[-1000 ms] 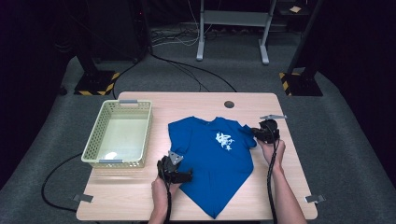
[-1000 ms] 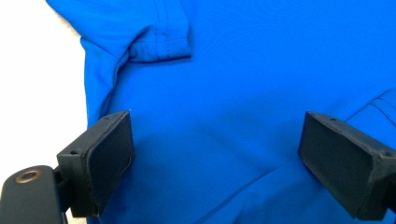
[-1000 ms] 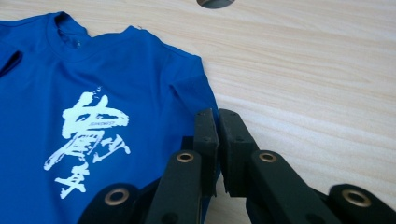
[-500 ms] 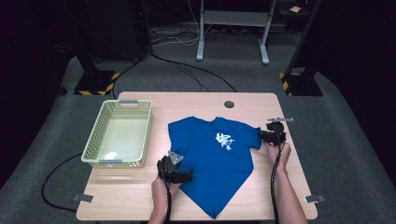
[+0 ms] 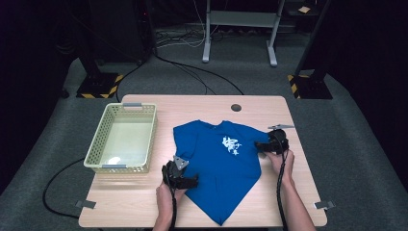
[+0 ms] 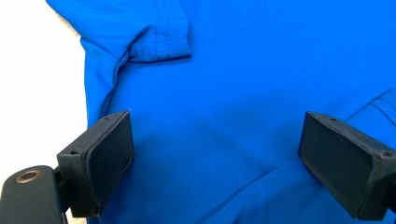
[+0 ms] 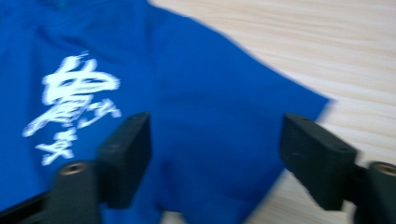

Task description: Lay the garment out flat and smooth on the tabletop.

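Dark floor and black stands surround a light wooden table [image 5: 144, 207], and on it we see a blue shirt [image 5: 219, 173] spread flat, a little right of the middle. Its long axis runs from the collar, at the far side, to the hem, which comes to a point near the front edge of the table; so the shirt lies a bit slanted, the hem end pointing toward the person. White writing [image 5: 232, 144] is printed on the chest.

We see the left gripper [image 5: 185, 182] over the left edge of the shirt, near the lower part. In the left gripper view its jaws are spread wide with blue cloth between and under them, and a folded sleeve [image 6: 159, 44] lies farther ahead. Whether the jaws touch the cloth, we cannot tell. The right gripper [image 5: 263, 146] is at the right sleeve of the shirt; in the right gripper view its jaws are also spread apart, over the sleeve edge, and this picture is blurred, so the writing [image 7: 72, 105] cannot be read.

To the left of the shirt stands a pale yellow basket [image 5: 97, 153], apart from the cloth. A small dark round hole [image 5: 235, 107] is in the table beyond the collar. Black cables [image 5: 53, 192] lie on the floor at the left.
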Demonstrator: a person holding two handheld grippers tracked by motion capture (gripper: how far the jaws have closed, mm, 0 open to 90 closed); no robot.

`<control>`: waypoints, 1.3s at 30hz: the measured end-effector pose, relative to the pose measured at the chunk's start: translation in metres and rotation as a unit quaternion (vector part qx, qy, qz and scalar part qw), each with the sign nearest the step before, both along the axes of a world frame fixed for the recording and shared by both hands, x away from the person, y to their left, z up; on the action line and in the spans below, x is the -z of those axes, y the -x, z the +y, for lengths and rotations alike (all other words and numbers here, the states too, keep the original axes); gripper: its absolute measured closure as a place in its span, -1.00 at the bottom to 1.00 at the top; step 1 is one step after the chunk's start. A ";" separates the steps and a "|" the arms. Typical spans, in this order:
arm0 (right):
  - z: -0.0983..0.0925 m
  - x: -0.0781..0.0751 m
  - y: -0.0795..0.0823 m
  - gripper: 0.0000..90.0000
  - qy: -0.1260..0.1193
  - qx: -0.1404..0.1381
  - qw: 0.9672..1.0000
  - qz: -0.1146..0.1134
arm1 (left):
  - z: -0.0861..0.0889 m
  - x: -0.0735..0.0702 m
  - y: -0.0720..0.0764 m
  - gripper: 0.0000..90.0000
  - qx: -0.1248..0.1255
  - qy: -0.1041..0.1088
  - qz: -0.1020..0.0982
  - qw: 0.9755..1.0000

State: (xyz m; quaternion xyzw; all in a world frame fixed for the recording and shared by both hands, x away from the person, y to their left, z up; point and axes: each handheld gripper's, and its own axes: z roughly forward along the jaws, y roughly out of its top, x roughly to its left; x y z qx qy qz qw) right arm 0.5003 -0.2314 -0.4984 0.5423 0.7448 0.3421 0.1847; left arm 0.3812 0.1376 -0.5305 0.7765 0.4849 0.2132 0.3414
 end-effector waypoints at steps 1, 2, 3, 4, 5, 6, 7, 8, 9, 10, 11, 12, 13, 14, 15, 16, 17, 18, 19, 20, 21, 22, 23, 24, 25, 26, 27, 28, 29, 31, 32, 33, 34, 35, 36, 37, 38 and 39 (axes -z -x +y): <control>0.003 0.003 0.000 -0.58 -0.005 -0.009 1.000 0.001 | 0.000 0.000 0.000 -0.78 0.000 0.000 0.000 1.000; 0.007 0.006 0.000 -0.63 -0.012 -0.016 1.000 0.003 | 0.000 0.000 0.000 -0.78 0.000 0.000 0.000 1.000; 0.010 0.009 0.000 -0.67 -0.015 -0.020 1.000 0.002 | 0.000 0.000 0.000 -0.78 0.000 0.000 0.000 1.000; 0.013 0.012 -0.001 -0.68 -0.012 -0.023 1.000 0.005 | 0.000 0.000 0.000 -0.78 0.000 0.000 0.000 1.000; 0.015 0.014 -0.002 -0.71 -0.008 -0.024 1.000 0.006 | 0.000 0.000 0.000 -0.78 0.000 0.000 0.000 1.000; 0.018 0.017 -0.004 -0.77 -0.006 -0.025 1.000 0.012 | 0.000 0.000 0.000 -0.78 0.000 0.000 0.000 1.000; 0.019 0.020 -0.005 -0.81 0.003 -0.021 1.000 0.014 | 0.000 0.000 0.000 -0.78 0.000 0.000 0.000 1.000; 0.020 0.021 -0.005 -0.83 0.007 -0.020 1.000 0.011 | 0.000 0.000 0.000 -0.78 0.000 0.000 0.000 1.000; 0.021 0.022 -0.006 -0.86 0.012 -0.019 1.000 0.009 | 0.000 0.000 0.000 -0.78 -0.001 0.001 0.000 1.000; 0.022 0.022 -0.006 -0.90 0.016 -0.021 1.000 0.010 | 0.000 0.000 0.000 -0.78 -0.001 0.000 -0.001 1.000; 0.023 0.023 -0.007 -0.94 0.024 -0.027 0.999 0.010 | 0.000 0.000 0.000 -0.78 0.000 0.000 -0.001 1.000; 0.025 0.024 -0.008 -0.97 0.032 -0.029 0.999 0.009 | 0.000 0.000 0.000 -0.78 0.000 0.000 -0.002 1.000; 0.025 0.024 -0.008 -0.98 0.037 -0.030 0.999 0.008 | 0.000 0.000 0.000 -0.78 0.001 0.000 -0.001 1.000; 0.026 0.025 -0.009 -0.99 0.044 -0.031 0.999 0.006 | 0.000 0.000 0.000 -0.78 0.001 0.000 -0.001 1.000; 0.026 0.025 -0.009 -1.00 0.051 -0.030 0.998 0.004 | 0.000 0.000 0.000 -0.78 0.001 0.000 -0.001 1.000; 0.026 0.025 -0.010 -1.00 0.050 -0.029 0.998 0.004 | -0.001 0.000 0.000 -0.78 0.001 0.000 -0.001 1.000; 0.025 0.026 -0.010 -1.00 0.050 -0.027 0.998 0.003 | -0.001 0.000 0.000 -0.78 0.002 0.001 0.000 1.000; 0.024 0.026 -0.010 -1.00 0.049 -0.024 0.998 0.002 | -0.001 0.000 -0.001 -0.78 0.003 0.001 0.000 1.000; 0.023 0.026 -0.011 -1.00 0.050 -0.023 0.999 0.000 | -0.002 0.000 -0.001 -0.78 0.004 0.001 0.000 1.000; 0.022 0.026 -0.011 -1.00 0.049 -0.022 0.999 0.000 | -0.002 0.000 -0.001 -0.78 0.006 -0.001 0.000 1.000; 0.021 0.026 -0.011 -1.00 0.049 -0.020 0.999 -0.001 | -0.003 0.000 -0.002 -0.78 0.007 0.000 0.000 1.000; 0.019 0.026 -0.011 -1.00 0.050 -0.018 0.999 0.000 | -0.004 0.000 -0.003 -0.78 0.008 -0.001 0.000 1.000; 0.018 0.026 -0.011 -1.00 0.049 -0.016 0.999 0.000 | -0.006 0.000 -0.003 -0.78 0.009 0.000 0.000 1.000; 0.016 0.026 -0.012 -1.00 0.050 -0.015 0.999 -0.001 | -0.007 0.000 -0.005 -0.79 0.011 0.000 0.000 1.000; 0.015 0.026 -0.012 -1.00 0.050 -0.013 0.999 -0.001 | -0.008 0.000 -0.006 -0.79 0.013 0.000 0.000 1.000; 0.013 0.026 -0.012 -1.00 0.050 -0.010 0.999 -0.001 | -0.010 0.000 -0.007 -0.79 0.016 -0.001 0.000 1.000; 0.012 0.026 -0.012 -1.00 0.049 -0.007 0.999 0.000 | -0.011 0.000 -0.008 -0.79 0.016 0.000 0.000 1.000; 0.010 0.026 -0.013 -1.00 0.050 -0.006 0.999 0.001 | -0.013 0.000 -0.009 -0.79 0.019 0.000 0.000 1.000; 0.008 0.026 -0.013 -1.00 0.051 -0.005 0.999 0.003 | -0.014 0.000 -0.010 -0.79 0.020 -0.001 0.000 1.000; 0.003 0.025 -0.015 -1.00 0.052 0.000 0.999 0.006 | -0.018 0.000 -0.012 -0.79 0.024 0.000 0.000 1.000; 0.001 0.025 -0.015 -1.00 0.051 0.003 0.999 0.007 | -0.019 0.000 -0.013 -0.80 0.026 -0.001 0.000 1.000; -0.001 0.025 -0.015 -1.00 0.052 0.005 0.999 0.007 | -0.020 0.000 -0.014 -0.80 0.028 -0.001 0.000 1.000; -0.002 0.025 -0.015 -1.00 0.052 0.008 0.999 0.007 | -0.022 0.000 -0.016 -0.80 0.030 0.000 0.000 1.000; -0.004 0.025 -0.015 -1.00 0.052 0.011 0.999 0.007 | -0.023 0.000 -0.017 -0.80 0.031 -0.001 0.000 1.000; -0.006 0.025 -0.015 -1.00 0.052 0.014 0.999 0.006 | -0.025 0.000 -0.018 -0.80 0.032 -0.001 0.001 0.999; -0.007 0.025 -0.015 -1.00 0.052 0.017 0.999 0.004 | -0.025 0.000 -0.019 -0.80 0.034 -0.002 0.000 0.999; -0.009 0.026 -0.015 -1.00 0.052 0.023 0.998 0.001 | -0.026 0.000 -0.019 -0.80 0.033 -0.001 0.000 0.999; -0.011 0.026 -0.015 -1.00 0.051 0.027 0.998 0.000 | -0.027 0.000 -0.019 -0.80 0.033 -0.001 0.000 0.999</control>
